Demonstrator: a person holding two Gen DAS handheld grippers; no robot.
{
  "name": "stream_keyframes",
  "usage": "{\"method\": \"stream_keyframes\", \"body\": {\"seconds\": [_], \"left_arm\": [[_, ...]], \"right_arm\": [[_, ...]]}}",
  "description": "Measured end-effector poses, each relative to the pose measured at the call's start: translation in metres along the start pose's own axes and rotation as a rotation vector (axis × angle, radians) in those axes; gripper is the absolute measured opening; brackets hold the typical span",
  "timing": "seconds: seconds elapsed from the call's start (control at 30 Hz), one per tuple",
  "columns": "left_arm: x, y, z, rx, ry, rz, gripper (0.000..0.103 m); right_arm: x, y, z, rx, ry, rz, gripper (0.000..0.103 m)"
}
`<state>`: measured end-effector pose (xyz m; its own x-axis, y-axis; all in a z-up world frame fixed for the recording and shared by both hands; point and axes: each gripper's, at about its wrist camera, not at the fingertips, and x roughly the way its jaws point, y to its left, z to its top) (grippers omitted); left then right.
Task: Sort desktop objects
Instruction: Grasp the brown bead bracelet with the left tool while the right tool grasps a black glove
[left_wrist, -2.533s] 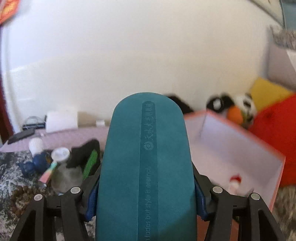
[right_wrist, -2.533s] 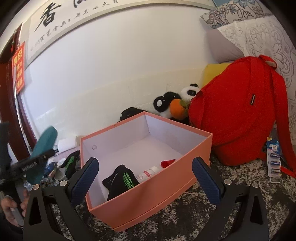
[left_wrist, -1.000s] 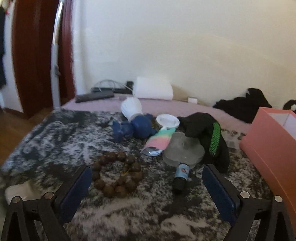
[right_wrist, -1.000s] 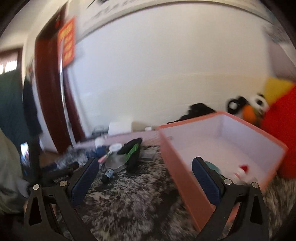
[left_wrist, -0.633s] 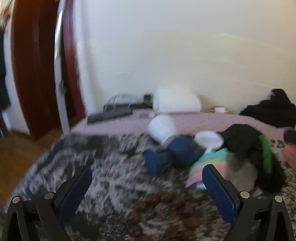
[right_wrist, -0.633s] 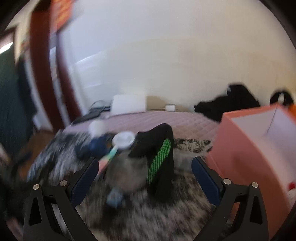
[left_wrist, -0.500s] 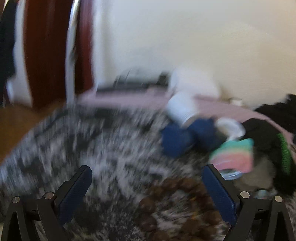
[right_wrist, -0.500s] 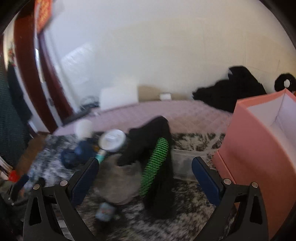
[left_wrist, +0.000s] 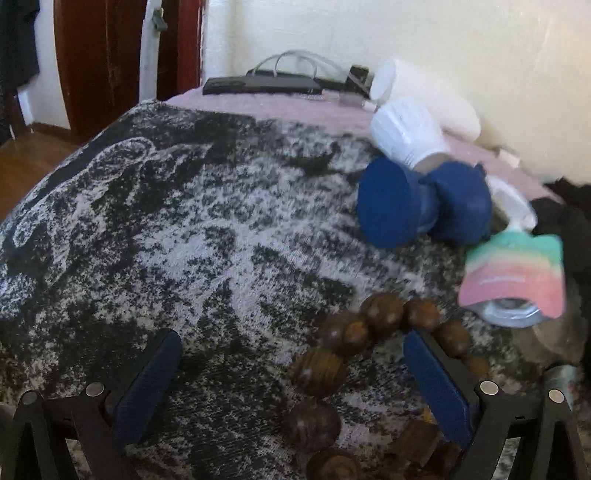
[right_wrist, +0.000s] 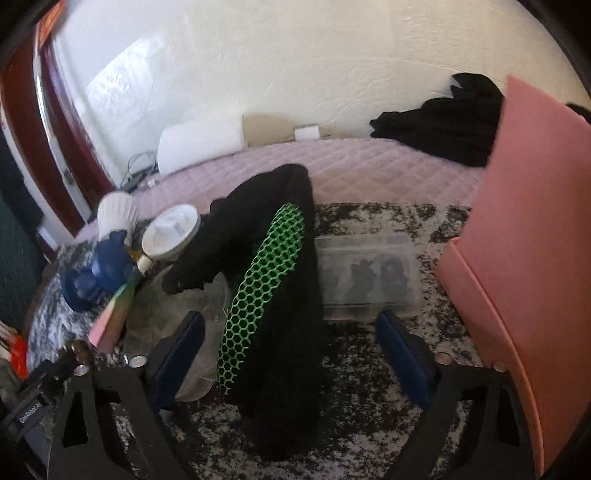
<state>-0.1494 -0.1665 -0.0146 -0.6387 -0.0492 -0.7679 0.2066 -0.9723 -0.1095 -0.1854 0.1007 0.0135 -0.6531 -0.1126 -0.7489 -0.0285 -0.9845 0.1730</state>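
Note:
My left gripper is open and low over the mottled cloth, with a string of brown wooden beads partly between its fingers, near the right finger. A blue dumbbell, a white cap bottle and a rainbow tube lie beyond it. My right gripper is open and straddles a black glove with a green honeycomb patch. The left gripper shows at the right wrist view's lower left.
A pink box stands to the right. A clear plastic case lies behind the glove, a clear lid under its left side. A white roll and black cloth sit by the wall.
The teal case left my left gripper, which opened and swung left and down to the beads. My right gripper swung from the pink box and closed in on the black glove.

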Motion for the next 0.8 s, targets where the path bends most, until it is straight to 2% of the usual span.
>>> {"method": "stream_keyframes", "body": {"seconds": [0.13,0.2,0.27,0.3,0.33,0.37,0.4,0.43,0.6,0.67,0.8], "left_arm": [[0.001,-0.008,-0.001,0.045,0.015,0.062,0.099],[-0.003,-0.006,-0.002,0.043,0.004,0.054,0.097],[-0.007,-0.005,-0.003,0.042,-0.008,0.046,0.082],[-0.010,-0.007,-0.003,0.049,-0.021,0.044,0.065],[-0.011,-0.008,-0.003,0.058,-0.029,0.037,0.046],[-0.011,-0.010,-0.002,0.071,-0.037,0.035,0.038],[-0.012,-0.012,-0.003,0.081,-0.040,0.037,0.026],[-0.013,-0.014,-0.003,0.091,-0.043,0.038,0.020],[-0.017,-0.009,-0.003,0.067,-0.046,0.017,0.018],[-0.017,-0.005,-0.002,0.052,-0.044,0.010,0.018],[-0.026,-0.007,-0.005,0.057,-0.065,0.026,0.018]], "right_arm": [[0.009,0.004,0.004,-0.031,0.013,0.025,0.091],[0.012,0.004,0.006,-0.033,0.017,0.049,0.088],[0.014,0.003,0.008,-0.019,0.025,0.098,0.073],[0.014,0.002,0.008,-0.002,0.031,0.138,0.058],[0.014,0.001,0.008,0.020,0.042,0.170,0.050],[0.012,0.001,0.008,0.018,0.037,0.161,0.048],[0.010,0.003,0.008,0.010,0.025,0.142,0.043],[0.009,0.003,0.008,0.004,0.013,0.125,0.037],[0.005,0.006,0.008,-0.008,-0.016,0.106,0.031],[0.004,0.008,0.008,-0.016,-0.027,0.095,0.022],[-0.003,0.009,0.009,-0.017,-0.047,0.098,0.021]]}}
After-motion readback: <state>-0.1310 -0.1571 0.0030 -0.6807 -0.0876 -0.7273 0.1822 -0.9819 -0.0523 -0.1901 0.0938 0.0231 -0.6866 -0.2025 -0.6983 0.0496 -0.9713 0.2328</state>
